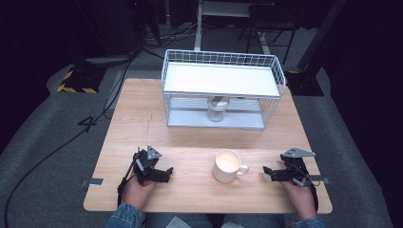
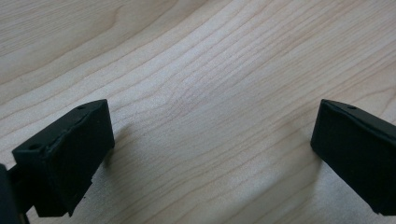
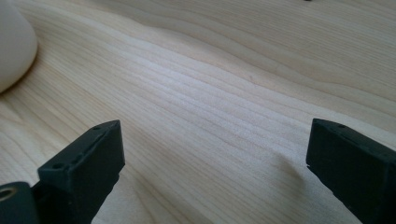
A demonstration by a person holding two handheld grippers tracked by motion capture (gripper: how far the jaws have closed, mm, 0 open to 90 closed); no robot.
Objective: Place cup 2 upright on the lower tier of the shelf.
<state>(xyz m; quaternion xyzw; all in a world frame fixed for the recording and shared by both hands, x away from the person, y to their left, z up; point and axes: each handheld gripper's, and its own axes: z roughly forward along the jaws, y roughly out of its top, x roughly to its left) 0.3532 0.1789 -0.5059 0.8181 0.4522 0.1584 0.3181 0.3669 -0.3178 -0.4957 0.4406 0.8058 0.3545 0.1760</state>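
Both my grippers, left gripper [image 1: 167, 172] and right gripper [image 1: 267, 172], rest jaws wide apart, flanking the white mug [image 1: 228, 165]; it looks empty, perhaps.

The jar [image 1: 217, 110] under the wire rack [image 1: 223, 88] is too small to make out (its top hidden by the shelf); the mug [image 3: 14, 44] is cut off at the frame edge.
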